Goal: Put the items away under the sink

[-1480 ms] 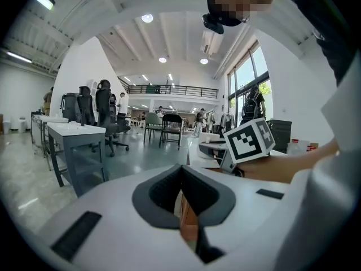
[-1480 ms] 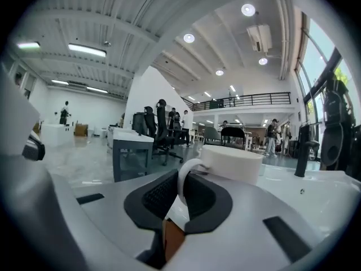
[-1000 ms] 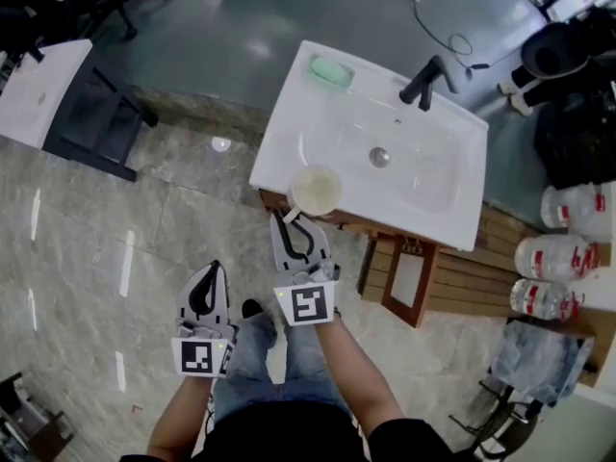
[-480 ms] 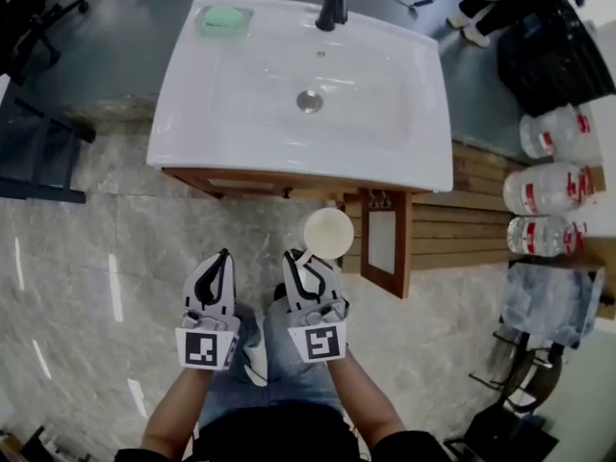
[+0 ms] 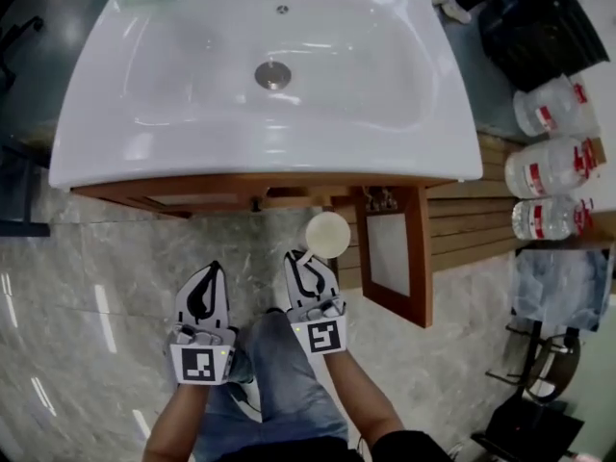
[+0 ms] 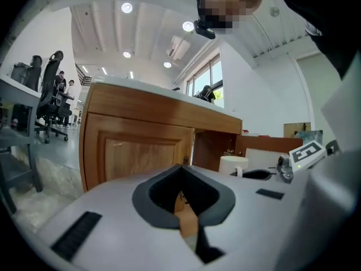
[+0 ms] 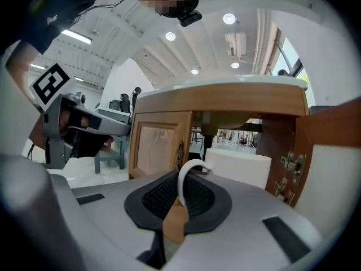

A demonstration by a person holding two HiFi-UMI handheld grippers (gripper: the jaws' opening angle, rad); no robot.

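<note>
You are holding the round white ceramic mug (image 5: pixel 328 234) by its handle in the right hand-held gripper (image 5: pixel 302 255), jaws pinching nearly closed on that thin loop, just outside the front edge of the brown wooden sink cabinet (image 5: pixel 241 183), so the next move is probably calling for a level push into the open compartment. The left hand-held gripper (image 5: pixel 213 269) is hanging alongside, jaws together and empty. The swung-out wooden cabinet door (image 5: pixel 389 256) is standing just right of the mug and the white basin rim (image 5: pixel 452 157) is overhanging it, both crowding the entry.
</note>
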